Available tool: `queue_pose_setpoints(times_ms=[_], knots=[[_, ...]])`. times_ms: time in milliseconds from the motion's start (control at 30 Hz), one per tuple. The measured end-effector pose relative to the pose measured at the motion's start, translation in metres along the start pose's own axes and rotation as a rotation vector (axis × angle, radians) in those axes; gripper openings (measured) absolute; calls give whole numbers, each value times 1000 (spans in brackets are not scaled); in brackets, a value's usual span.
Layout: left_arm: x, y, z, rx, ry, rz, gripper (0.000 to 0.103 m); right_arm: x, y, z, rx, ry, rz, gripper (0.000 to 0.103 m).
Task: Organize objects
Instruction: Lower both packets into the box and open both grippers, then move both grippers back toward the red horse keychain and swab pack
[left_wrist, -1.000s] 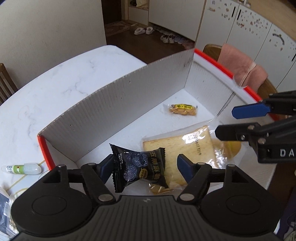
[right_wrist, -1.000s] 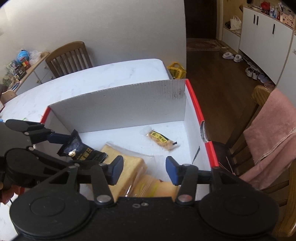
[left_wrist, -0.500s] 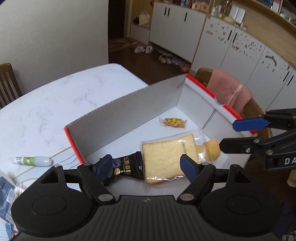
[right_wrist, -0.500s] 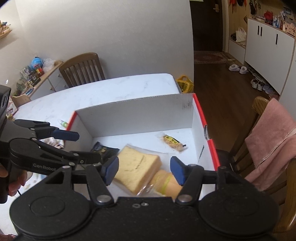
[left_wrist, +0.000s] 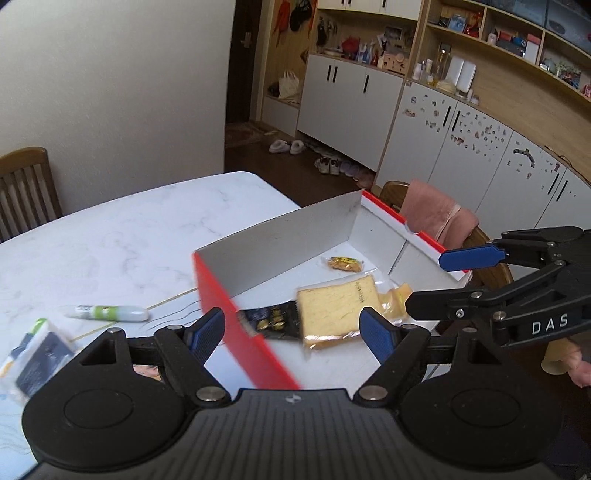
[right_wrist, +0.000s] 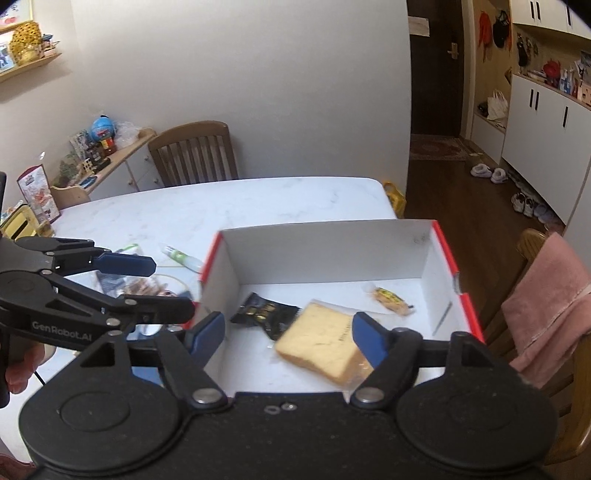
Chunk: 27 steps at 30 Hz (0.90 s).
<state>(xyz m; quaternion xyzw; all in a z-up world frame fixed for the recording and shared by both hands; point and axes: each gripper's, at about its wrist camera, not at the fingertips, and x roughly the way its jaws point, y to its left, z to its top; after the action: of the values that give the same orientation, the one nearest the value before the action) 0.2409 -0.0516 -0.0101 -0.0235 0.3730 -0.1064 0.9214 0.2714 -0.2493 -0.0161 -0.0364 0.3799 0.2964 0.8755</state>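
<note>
Left claw (left_wrist: 291, 328): wide apart, holding nothing, raised over the near red edge of the box (left_wrist: 229, 295). A second ago it carried the black snack packet (left_wrist: 271, 319) low inside; we now log that packet released on the box floor, and the claw pulled up and back. We judge this item stowed.

Right claw (right_wrist: 288, 330): also wide, nothing between its pads, hovering above the bread slice (right_wrist: 317, 345) without touching it.

Box contents, near to far: bread slice in clear wrap, black snack packet touching its edge, small yellow snack (right_wrist: 389, 300) well apart by the far wall.

On the table (left_wrist: 129, 236), outside the box: a green-and-white tube (left_wrist: 107, 313) and a blurred packet (left_wrist: 37, 350) near the left claw. We judge these next for stowing.
</note>
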Motion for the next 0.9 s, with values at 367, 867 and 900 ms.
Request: queue_pose_setpoints(times_ms=[367,867,900], knots=[[-45,64,-43,-91,2,41,86,13,67,-7,-17,11,34,92],[-66,149,-107,-201,29,64,102,59,142,-9,-3,81,37,92],[-67,155,-111,-207,27,64,102,63,146,-9,-2,86,37,92]])
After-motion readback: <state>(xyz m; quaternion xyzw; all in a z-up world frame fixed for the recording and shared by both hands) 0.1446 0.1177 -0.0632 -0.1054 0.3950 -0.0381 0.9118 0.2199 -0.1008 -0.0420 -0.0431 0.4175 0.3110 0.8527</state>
